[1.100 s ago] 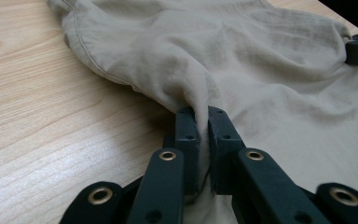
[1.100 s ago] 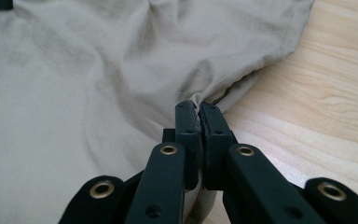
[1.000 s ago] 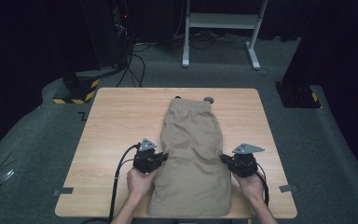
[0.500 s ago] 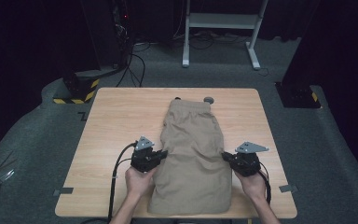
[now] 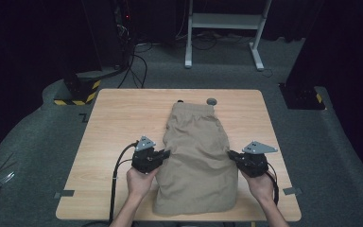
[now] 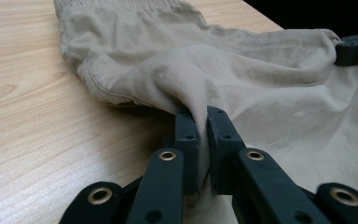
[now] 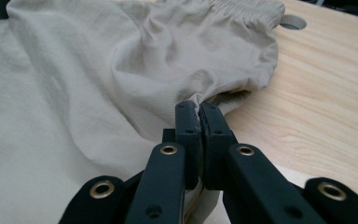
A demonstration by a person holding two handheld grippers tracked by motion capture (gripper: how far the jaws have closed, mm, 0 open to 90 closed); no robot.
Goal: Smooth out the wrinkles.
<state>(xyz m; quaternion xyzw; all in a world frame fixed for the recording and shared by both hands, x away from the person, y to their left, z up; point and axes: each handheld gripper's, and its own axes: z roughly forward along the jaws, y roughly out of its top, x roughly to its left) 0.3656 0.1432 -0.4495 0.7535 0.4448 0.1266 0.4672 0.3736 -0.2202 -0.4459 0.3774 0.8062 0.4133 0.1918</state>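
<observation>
1. Khaki cloth: a pair of shorts [image 5: 196,156] lies lengthwise down the middle of the wooden table [image 5: 118,123], elastic waistband at the far end, hem end hanging toward the near edge by the person.
2. Left gripper [image 5: 163,154] sits at the shorts' left edge, about mid-length. Its own view shows the jaws pinched tight on a raised fold of fabric [image 6: 200,116], cloth squeezed between the pads.
3. Right gripper [image 5: 233,157] mirrors it at the right edge; jaws closed on a small bunch of fabric [image 7: 199,109] (only a thin pinch, but it does look gripped).
4. Done so far, judging by the layout: garment seems already narrowed lengthwise, w/ both side edges grasped at matching spots.
5. Left to do, probably: lift both pinches and fold one end over the other, then release and smooth. No cross fold yet, so approx. halfway at best.
6. Small grey round thing [image 5: 211,101] lies just past the waistband on the table; too small to tell what it is.
</observation>
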